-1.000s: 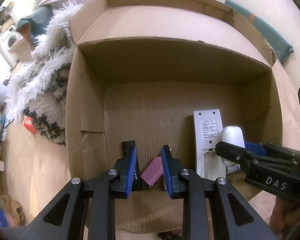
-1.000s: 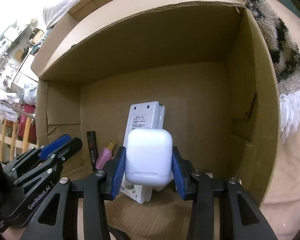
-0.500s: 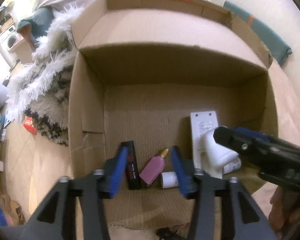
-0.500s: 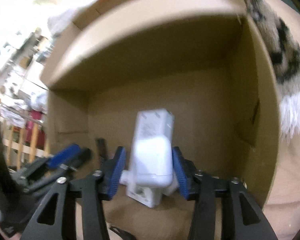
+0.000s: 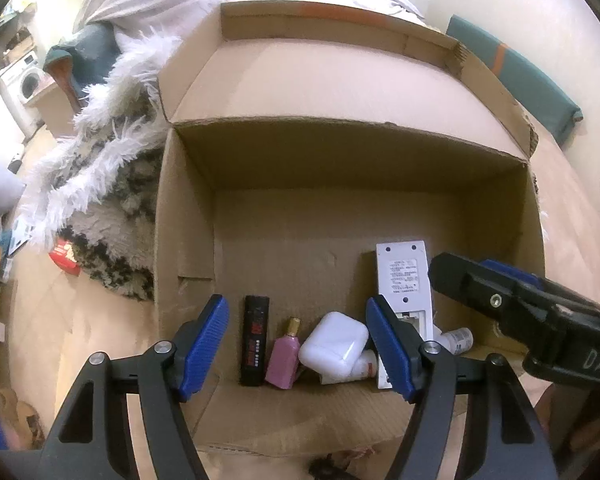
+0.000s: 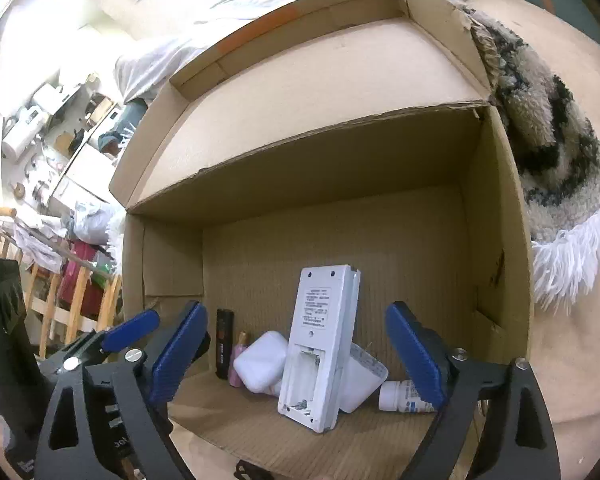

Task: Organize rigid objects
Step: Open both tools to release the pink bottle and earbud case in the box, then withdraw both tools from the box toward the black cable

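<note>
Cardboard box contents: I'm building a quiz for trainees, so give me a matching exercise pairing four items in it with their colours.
Items:
1. perfume bottle
2. earbud case
3. lighter
4. left gripper pads

Colours:
a. black
b. blue
c. pink
d. white

Pairs: 1-c, 2-d, 3-a, 4-b

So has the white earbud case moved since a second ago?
Yes. The case has left the right gripper, whose jaws have just been opening, and now lies left of the remote, beside the pink bottle.
</note>
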